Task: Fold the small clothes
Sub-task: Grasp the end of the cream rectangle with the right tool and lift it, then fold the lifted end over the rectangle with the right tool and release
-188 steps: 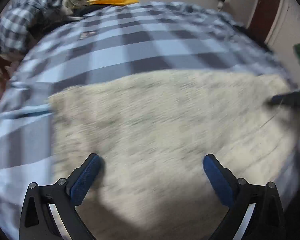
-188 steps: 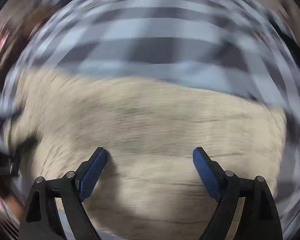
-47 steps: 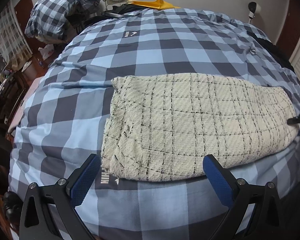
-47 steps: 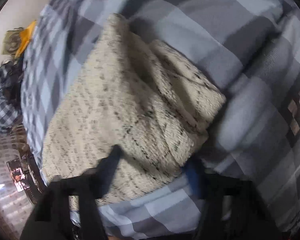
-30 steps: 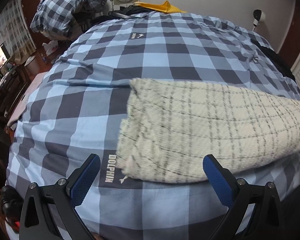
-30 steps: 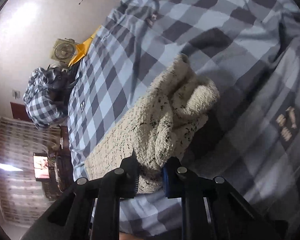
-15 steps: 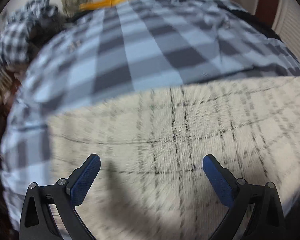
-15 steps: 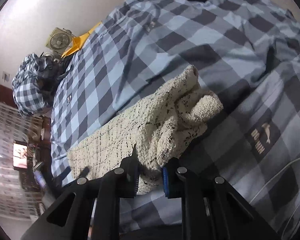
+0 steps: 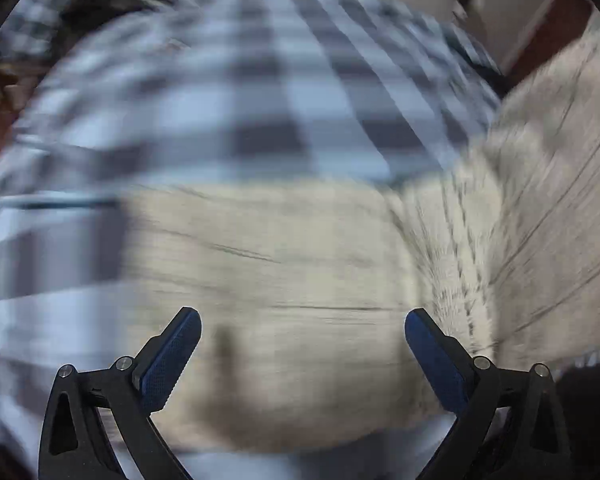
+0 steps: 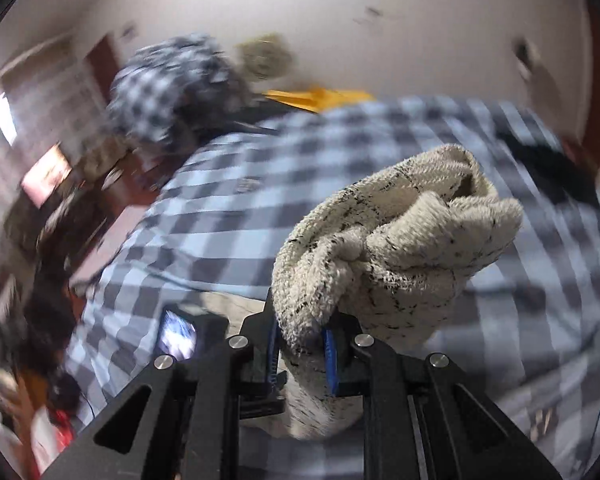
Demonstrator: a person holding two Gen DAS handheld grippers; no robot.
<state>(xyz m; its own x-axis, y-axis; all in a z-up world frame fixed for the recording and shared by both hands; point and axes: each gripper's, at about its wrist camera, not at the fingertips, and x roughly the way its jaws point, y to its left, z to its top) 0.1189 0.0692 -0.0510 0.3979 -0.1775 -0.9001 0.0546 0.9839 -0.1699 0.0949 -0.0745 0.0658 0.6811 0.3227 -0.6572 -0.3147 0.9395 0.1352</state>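
1. one fold looks under way, none finished — the cream knit garment [image 10: 384, 248] has one end bunched and raised off the checked bedcover [image 10: 228, 216]; the rest of it lies flat on the bed in the left wrist view [image 9: 284, 280].
2. right gripper [image 10: 300, 354]: jaws clamped on the bunched end of the garment, cloth spilling over and past the blue pads.
3. left gripper [image 9: 300, 352]: jaws spread wide, nothing between them, hanging over the flat part of the garment near its left edge.
4. left to do, by my reading: lay the raised end over the flat part, square the edges, smooth.
5. garment: thick, nubbly weave, cream with thin dark grid lines; looks soft and bulky. left view heavily blurred, so edges uncertain.
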